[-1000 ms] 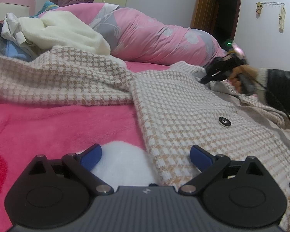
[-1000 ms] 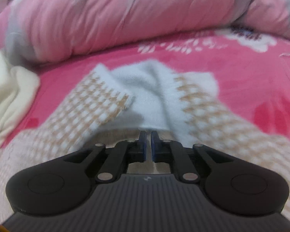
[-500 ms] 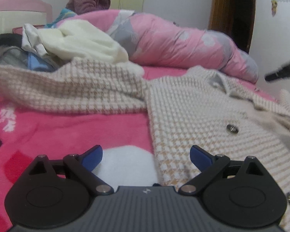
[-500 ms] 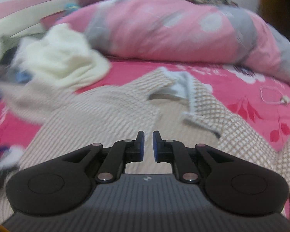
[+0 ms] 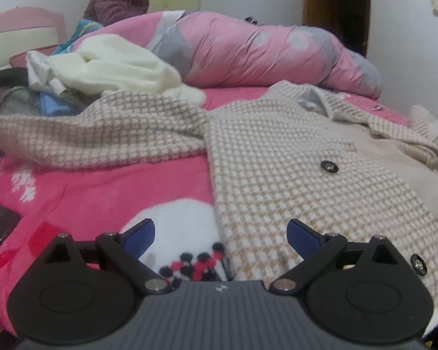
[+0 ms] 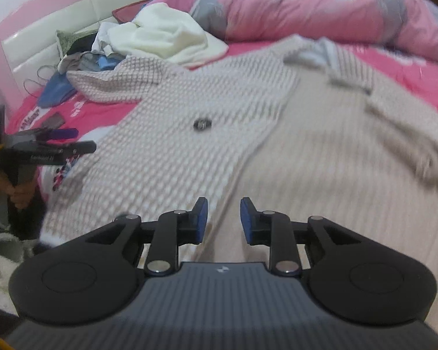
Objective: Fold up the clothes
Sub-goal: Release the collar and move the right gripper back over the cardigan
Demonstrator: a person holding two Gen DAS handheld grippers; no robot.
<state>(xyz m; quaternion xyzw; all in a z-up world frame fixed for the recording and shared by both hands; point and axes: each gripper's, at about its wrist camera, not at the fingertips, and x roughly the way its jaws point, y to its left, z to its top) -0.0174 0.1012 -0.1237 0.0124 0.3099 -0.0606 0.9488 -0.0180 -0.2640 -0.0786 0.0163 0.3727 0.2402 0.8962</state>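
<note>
Houndstooth coat [image 5: 277, 157] lies face up and spread on the pink bed [image 5: 102, 186], one sleeve [image 5: 96, 128] stretched out toward the heap of other clothes [image 5: 108, 67], collar [image 5: 315, 99] toward the pink duvet [image 5: 262, 49]

Left hand-held gripper [image 5: 220, 233]: jaws wide, nothing between them, hovering over the coat's near hem edge where it meets the bedspread

Right hand-held gripper [image 6: 223, 218]: jaws narrow but opening, nothing between the pads, above the front panel, near the dark button [image 6: 202, 123]. View blurred

Step in hand, as I read it: taking a fresh hold to begin a fold

To do it well:
- pinch hem and shoulder on the same side, both layers
- bring the sleeve in first
- keep the front panel flat; smooth creases before folding
</note>
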